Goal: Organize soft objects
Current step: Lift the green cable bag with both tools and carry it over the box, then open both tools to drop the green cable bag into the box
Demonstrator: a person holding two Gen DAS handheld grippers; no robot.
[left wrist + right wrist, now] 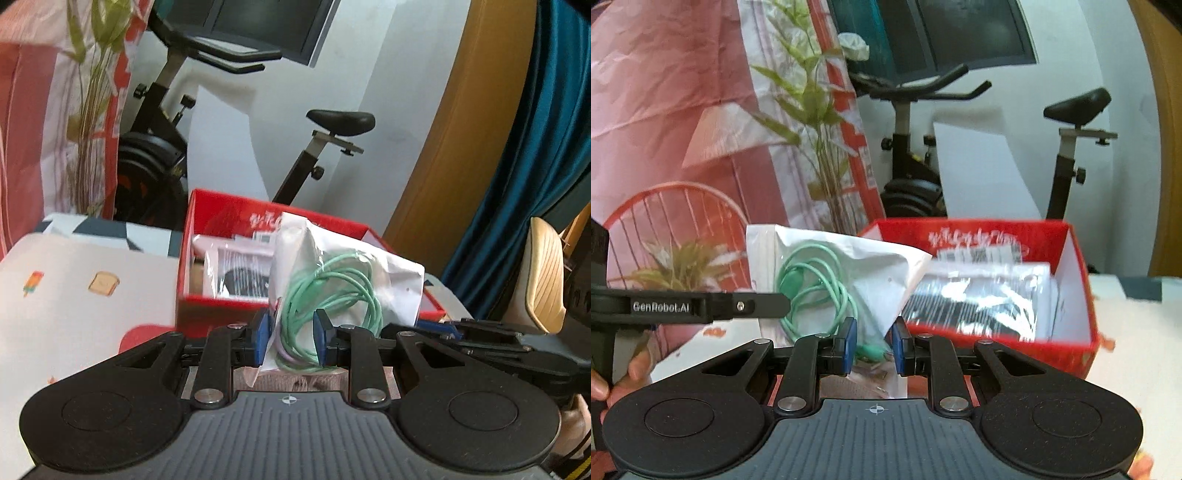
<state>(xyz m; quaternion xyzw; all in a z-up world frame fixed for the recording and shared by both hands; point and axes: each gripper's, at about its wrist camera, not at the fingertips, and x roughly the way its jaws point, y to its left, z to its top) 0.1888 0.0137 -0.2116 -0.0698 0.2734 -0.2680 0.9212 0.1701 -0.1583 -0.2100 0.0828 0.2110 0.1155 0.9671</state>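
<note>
Holding one thing between them, both grippers have a clear plastic bag (343,273) with a coiled mint-green cable (332,295) inside, raised in front of the open red box (236,306); the left gripper (291,341) has its blue pads pressed on the lower part of the bag with the cable loops caught between them, and the right gripper (873,345) is pinched nearly together on the bag's bottom corner, where a green plug end shows between the pads; this looks like the carrying step, the bag lifted clear and not yet put away; the likely next move is to bring it over the box and lower it onto the wrapped packets (990,299) already lying there, then part both sets of jaws together so the bag drops flat and not hanging from one corner; the box's near red wall (1015,345) is the edge to clear, and the bag's loose bottom hangs below the pads, so it may need lifting a little more before crossing; the box is already partly full, so the bag may sit above the rim; in the right wrist view the left gripper's black arm (690,306) runs close beside the bag, so the two tools have little room between them and should move as one; behind the box stand an exercise bike (916,177) and a leafy plant (820,129), well apart; the pale printed surface (85,295) left of the box offers open room.
</note>
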